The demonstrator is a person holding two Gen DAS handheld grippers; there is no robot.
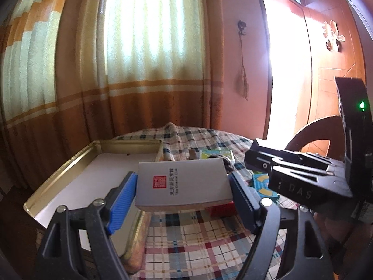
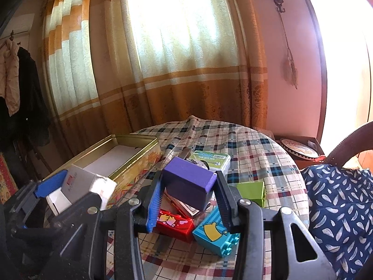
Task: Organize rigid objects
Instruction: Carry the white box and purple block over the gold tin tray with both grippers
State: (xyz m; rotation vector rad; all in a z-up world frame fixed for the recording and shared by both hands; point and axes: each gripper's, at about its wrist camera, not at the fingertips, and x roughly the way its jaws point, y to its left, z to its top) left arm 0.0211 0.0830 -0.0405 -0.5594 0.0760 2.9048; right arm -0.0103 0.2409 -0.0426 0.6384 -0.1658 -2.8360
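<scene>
The left hand-held gripper [image 1: 183, 192] held the grey box [image 1: 181, 184] crosswise, the open tin [image 1: 60, 170] lying just lower left; the right hand-held gripper [image 2: 187, 200] clamped the purple block [image 2: 188, 182].

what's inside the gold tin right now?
Only a white liner shows inside the gold tin. Its near end is hidden by the grey box in the left gripper.

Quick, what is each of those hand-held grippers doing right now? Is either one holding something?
Left hand-held gripper: closed on the grey box, held above the gold tin.
Right hand-held gripper: closed on the purple block, lifted over the toy bricks.
</scene>
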